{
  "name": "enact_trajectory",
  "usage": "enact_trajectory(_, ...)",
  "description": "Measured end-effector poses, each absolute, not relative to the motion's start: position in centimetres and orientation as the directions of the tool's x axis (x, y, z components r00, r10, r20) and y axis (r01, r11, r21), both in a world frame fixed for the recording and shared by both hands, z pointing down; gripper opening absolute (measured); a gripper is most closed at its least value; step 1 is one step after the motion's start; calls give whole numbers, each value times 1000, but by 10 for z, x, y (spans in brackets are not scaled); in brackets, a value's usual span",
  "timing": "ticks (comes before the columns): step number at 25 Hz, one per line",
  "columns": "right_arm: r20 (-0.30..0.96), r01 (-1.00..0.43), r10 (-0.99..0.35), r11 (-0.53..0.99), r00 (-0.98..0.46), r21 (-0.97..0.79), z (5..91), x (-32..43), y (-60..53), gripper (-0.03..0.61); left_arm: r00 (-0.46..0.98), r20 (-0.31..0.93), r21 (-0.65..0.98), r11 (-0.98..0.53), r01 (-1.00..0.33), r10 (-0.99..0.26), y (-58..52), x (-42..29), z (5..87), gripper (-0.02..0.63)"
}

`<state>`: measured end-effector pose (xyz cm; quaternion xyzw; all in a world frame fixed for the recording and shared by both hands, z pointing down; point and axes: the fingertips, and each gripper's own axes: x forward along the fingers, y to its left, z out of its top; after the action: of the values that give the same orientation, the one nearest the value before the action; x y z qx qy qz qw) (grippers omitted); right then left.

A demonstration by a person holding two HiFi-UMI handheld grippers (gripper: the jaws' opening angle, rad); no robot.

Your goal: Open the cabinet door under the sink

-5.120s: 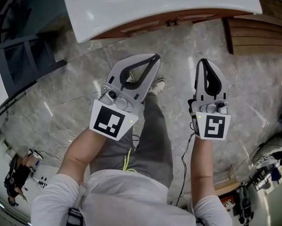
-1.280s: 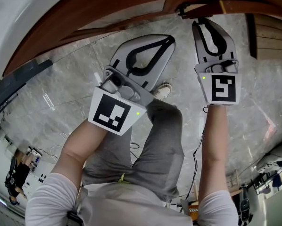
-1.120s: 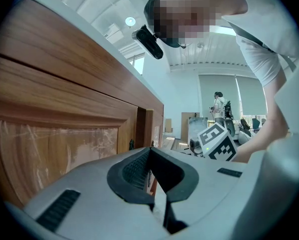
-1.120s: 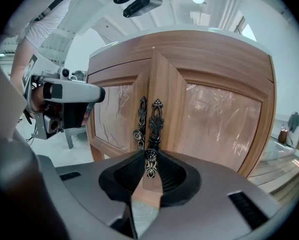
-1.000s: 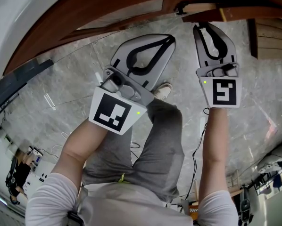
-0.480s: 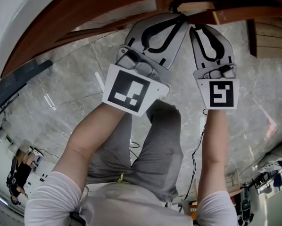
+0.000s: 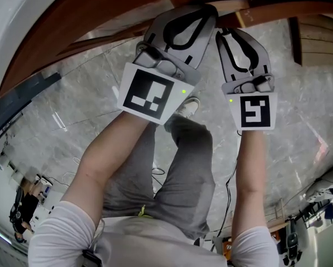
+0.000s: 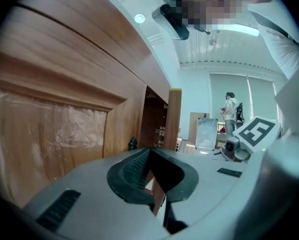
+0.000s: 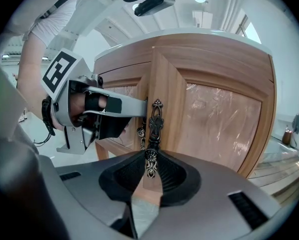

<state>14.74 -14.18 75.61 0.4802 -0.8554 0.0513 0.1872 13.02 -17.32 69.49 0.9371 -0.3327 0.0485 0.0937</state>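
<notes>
The right gripper (image 9: 150, 160) is clamping its fingers on the lower end of the ornate metal handle (image 9: 154, 124), which is sitting at the left edge of the wooden cabinet door (image 9: 214, 129) under the white sink (image 7: 21, 15). The door is standing slightly ajar, with dark interior showing beside its edge. The left gripper (image 8: 149, 153) is keeping its fingers pressed together, empty, their tips meeting that same door edge just beside the handle's upper part.

Two hand-held grippers (image 7: 207, 10) (image 7: 225, 33), two cabinet doors (image 9: 217, 114) (image 9: 120, 64), two handles (image 9: 153, 126) (image 9: 139, 132) (one half hidden).
</notes>
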Motion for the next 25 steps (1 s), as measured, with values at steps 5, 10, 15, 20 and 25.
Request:
enact_trajectory(5, 368, -835, -799, 542, -476, 97, 755, 149, -140, 92, 811, 148, 94, -809, -581, -566, -172, 134, 693, 14)
enact_trajectory(10, 389, -821, -787, 558, -478, 120, 757, 149, -139, 94, 822, 142, 82, -821, -565, -552, -172, 135, 690, 12)
enact_trajectory(15, 408, -800, -771, 582, -488, 144, 756, 148, -138, 94, 828, 133, 76, -828, -556, -545, -172, 135, 687, 11)
enact_trajectory(20, 412, -790, -771, 589, -485, 172, 758, 150, -137, 95, 844, 122, 62, -845, -532, -522, -171, 137, 688, 9)
enact_trajectory(25, 433, -780, -761, 598, -482, 183, 764, 150, -136, 95, 857, 118, 62, -858, -510, -501, -171, 137, 690, 9)
